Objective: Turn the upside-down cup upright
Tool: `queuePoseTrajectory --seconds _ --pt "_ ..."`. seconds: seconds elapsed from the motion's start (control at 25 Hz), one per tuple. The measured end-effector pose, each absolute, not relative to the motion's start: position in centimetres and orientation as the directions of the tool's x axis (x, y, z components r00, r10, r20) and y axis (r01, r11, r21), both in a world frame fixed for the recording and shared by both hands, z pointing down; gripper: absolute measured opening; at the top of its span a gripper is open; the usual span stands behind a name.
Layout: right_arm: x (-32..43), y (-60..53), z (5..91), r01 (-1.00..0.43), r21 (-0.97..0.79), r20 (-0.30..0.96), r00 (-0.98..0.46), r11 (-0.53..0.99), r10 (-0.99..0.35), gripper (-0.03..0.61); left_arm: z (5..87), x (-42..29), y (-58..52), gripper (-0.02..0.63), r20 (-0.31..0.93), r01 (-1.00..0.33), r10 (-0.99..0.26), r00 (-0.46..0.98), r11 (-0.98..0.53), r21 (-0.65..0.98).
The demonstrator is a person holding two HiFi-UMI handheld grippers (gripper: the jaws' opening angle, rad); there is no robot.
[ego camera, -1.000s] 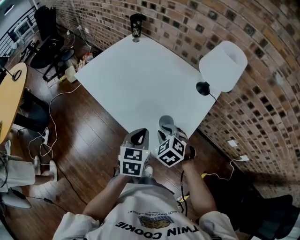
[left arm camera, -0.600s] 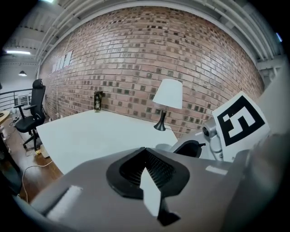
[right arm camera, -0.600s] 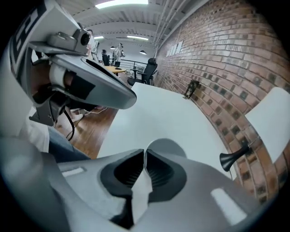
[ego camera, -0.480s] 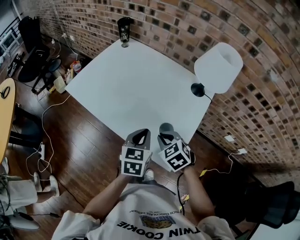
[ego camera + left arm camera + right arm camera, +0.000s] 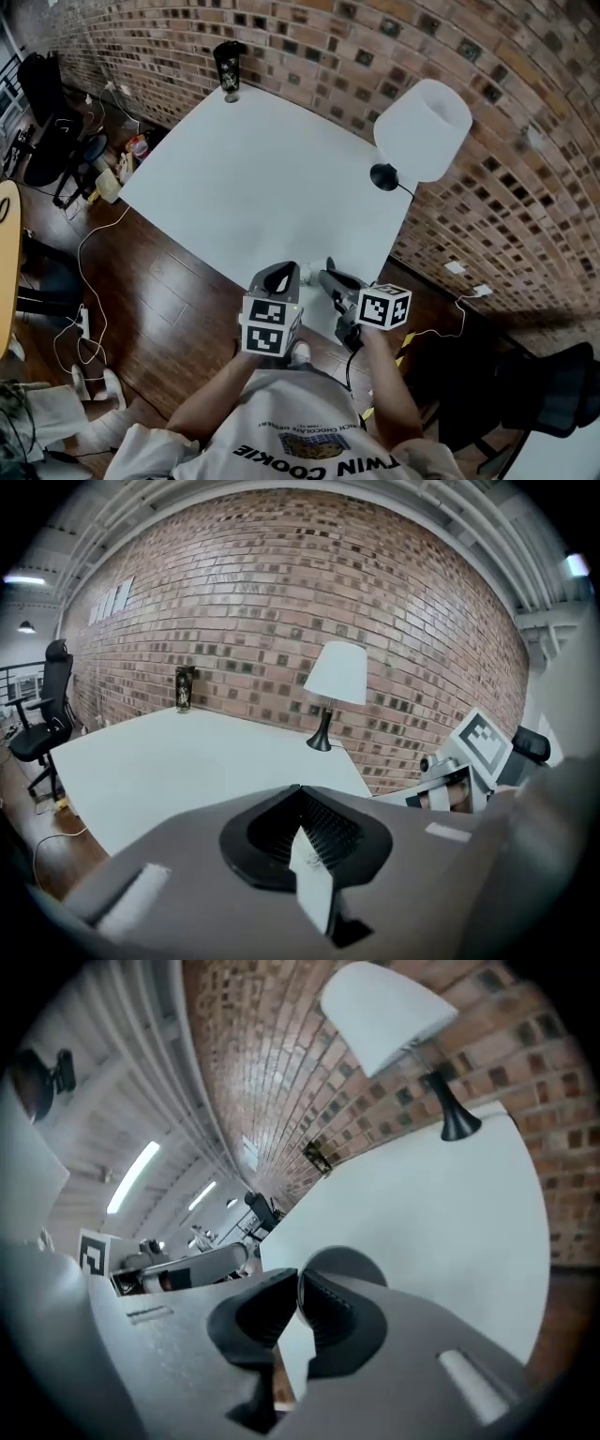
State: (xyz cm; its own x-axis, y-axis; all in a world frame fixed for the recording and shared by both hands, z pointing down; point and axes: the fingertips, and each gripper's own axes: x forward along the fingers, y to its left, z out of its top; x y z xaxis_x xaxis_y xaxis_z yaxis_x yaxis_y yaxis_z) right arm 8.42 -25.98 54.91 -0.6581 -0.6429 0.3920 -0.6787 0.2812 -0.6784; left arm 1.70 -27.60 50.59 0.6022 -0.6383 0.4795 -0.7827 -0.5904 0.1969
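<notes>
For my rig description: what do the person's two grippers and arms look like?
The left gripper and the right gripper each have a grey body, black ribbed pads and a cube with black-and-white square markers. A dark cable hangs below the right one. The person wears a white short-sleeved T-shirt. The right gripper's jaws have just been closing, with the wall of the grey cup between them.

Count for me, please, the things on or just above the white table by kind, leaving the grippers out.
Lamp: 1
Dark tumbler: 1
Grey cup: 1
Total: 3
</notes>
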Motion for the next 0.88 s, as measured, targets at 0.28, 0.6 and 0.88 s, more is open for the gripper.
queuePoseTrajectory --seconds 0.28,0.6,0.88 --pt "10.6 -25.6 56.9 -0.448 -0.894 0.272 -0.595 0.031 -0.756 0.023 50.6 1.9 -27.6 0.002 0.480 -0.775 -0.630 0.610 -0.602 0.193" --pt "11.5 -25.6 57.7 -0.486 -0.873 0.276 -0.572 0.048 -0.773 0.029 51.0 1.8 -27.5 0.002 0.489 -0.779 -0.630 0.604 -0.598 0.192" --pt "10.4 -25.4 57.4 -0.485 -0.872 0.275 -0.597 0.066 -0.754 0.089 51.0 1.6 -27.4 0.002 0.489 -0.783 -0.633 0.600 -0.591 0.194"
